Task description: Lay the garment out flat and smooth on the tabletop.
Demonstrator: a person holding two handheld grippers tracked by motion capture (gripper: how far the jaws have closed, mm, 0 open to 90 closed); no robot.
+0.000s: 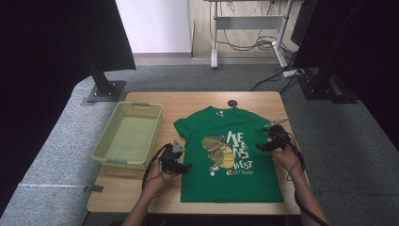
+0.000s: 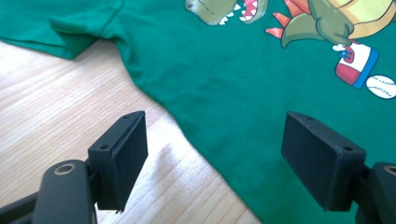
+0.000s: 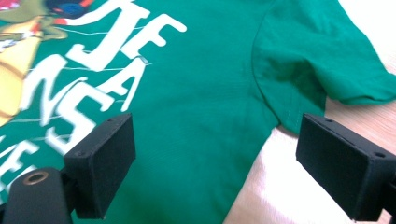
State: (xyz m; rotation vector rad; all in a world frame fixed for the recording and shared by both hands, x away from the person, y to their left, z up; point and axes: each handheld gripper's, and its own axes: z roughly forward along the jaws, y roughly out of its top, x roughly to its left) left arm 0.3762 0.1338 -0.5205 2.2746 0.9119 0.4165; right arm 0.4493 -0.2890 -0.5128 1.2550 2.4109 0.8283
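Wooden table (image 1: 141, 188), flat green T-shirt (image 1: 230, 183)

Bare forearms, no sleeves in the high view. Black two-jaw left gripper (image 1: 187, 165) with grey three-cornered plate and trailing black cable; black right gripper (image 1: 259, 147) likewise plated and cabled. Blocky matt-black jaws, small screw holes, brass-ringed pivot bolt.
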